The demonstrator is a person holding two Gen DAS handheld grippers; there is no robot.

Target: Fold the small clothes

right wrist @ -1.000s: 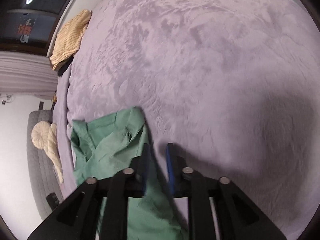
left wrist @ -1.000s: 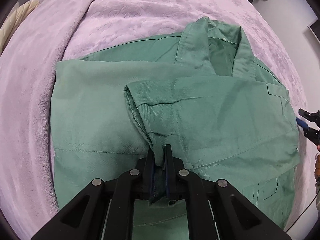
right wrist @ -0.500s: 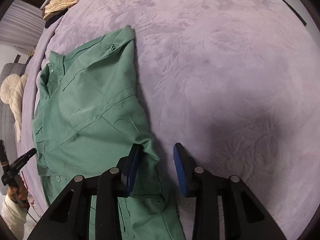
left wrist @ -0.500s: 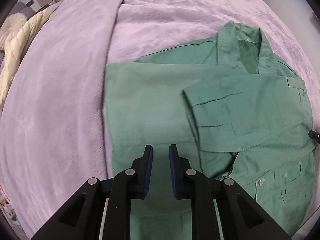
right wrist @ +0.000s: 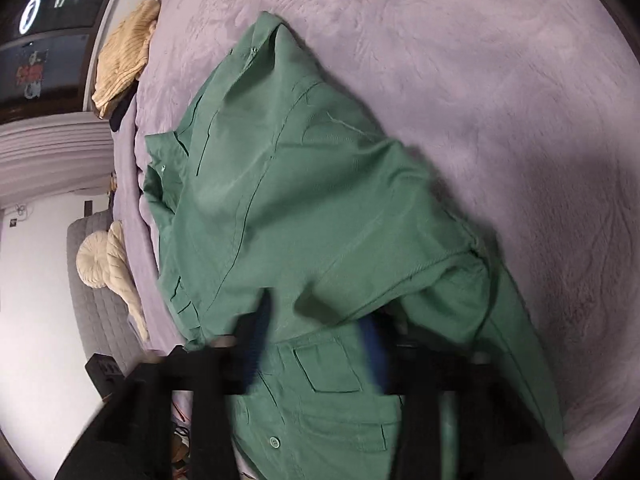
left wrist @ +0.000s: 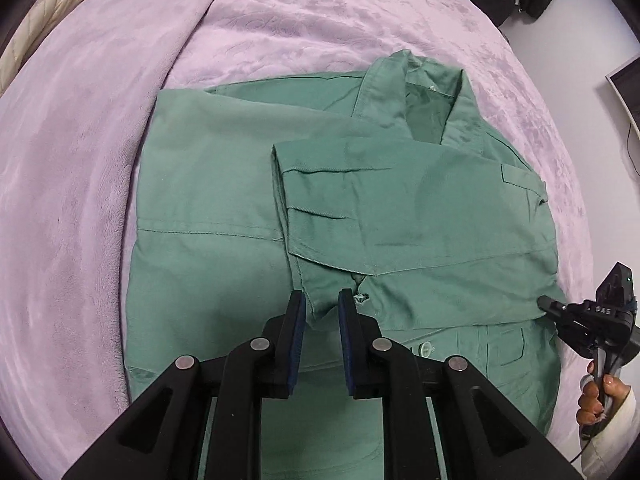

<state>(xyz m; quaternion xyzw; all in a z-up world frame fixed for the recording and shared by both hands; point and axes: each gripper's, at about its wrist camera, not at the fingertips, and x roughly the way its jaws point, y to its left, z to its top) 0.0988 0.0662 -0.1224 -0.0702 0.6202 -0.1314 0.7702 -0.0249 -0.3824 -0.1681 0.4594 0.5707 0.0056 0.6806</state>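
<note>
Left gripper hangs over the near half of the green shirt, its jaws a narrow gap apart; a second ago they were pinched on the folded-over sleeve, they opened half a second back and hold nothing now, so EARLIER matters here: the sleeve has been let go. A corner of that sleeve's cuff shows between the blue pads without being pressed. The sleeve lies flat across the shirt's chest, below the open collar, which I judge to mean this side's fold is laid. The shirt itself sits in the middle of the lilac blanket, collar toward the far edge, hem under the gripper. At the blanket's right edge the right gripper touches the shirt's side seam with its tip, a hand wrapped on its handle

From the right wrist camera the picture is smeared by motion. Its jaws have just been closing from a half-open stance, and the green cloth drapes right over the fingers, bunched and lifted off the blanket, so I read it as clamped on the shirt's right side, though blur hides the pads' contact. The shirt runs away from it toward the cream pillows at the far corner. Folding this side inward looks like the step in hand
</note>
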